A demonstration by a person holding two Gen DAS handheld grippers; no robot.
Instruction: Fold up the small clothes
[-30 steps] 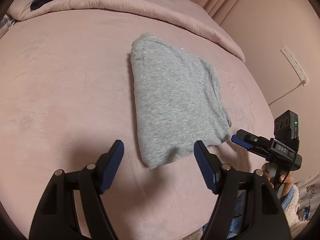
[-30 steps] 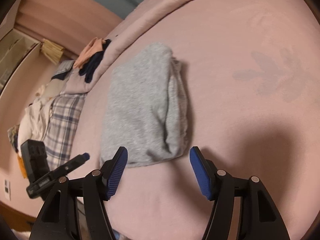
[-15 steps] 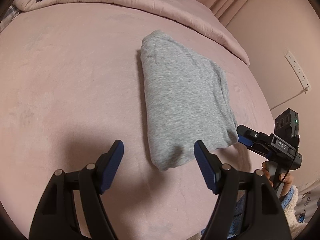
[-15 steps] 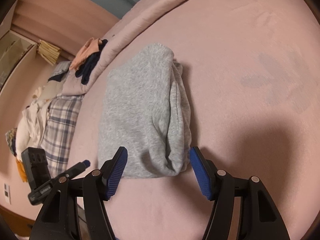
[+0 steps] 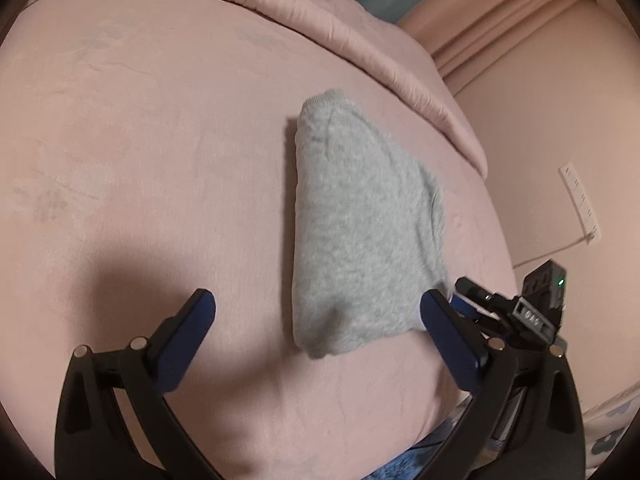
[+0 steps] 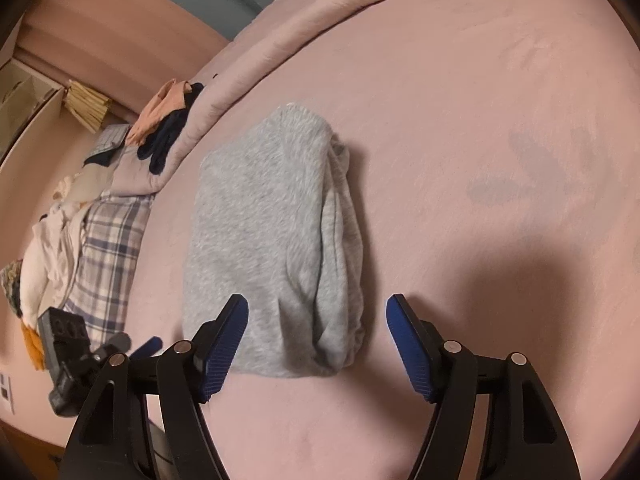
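Both tools gaping wide, gripping nothing — left tool [image 5: 316, 328] and right tool [image 6: 318, 332] hovering at the near edge of the folded grey sweater [image 6: 272, 240], lying on the pink bed [image 5: 140, 160].

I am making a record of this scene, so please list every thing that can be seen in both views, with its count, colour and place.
folded garment: one, grey, lying on the bed in front of both grippers
bed cover: one, pink, under the garment
quilt: one, pink, bunched along the far edge of the bed
clothes pile: several pieces, peach and dark blue, on the quilt
checked cloth: one, blue and white, at the bed's left side in the right wrist view
power strip: one, white, on the wall
left hand-held gripper: one, black with blue pads, open
right hand-held gripper: one, black with blue pads, open
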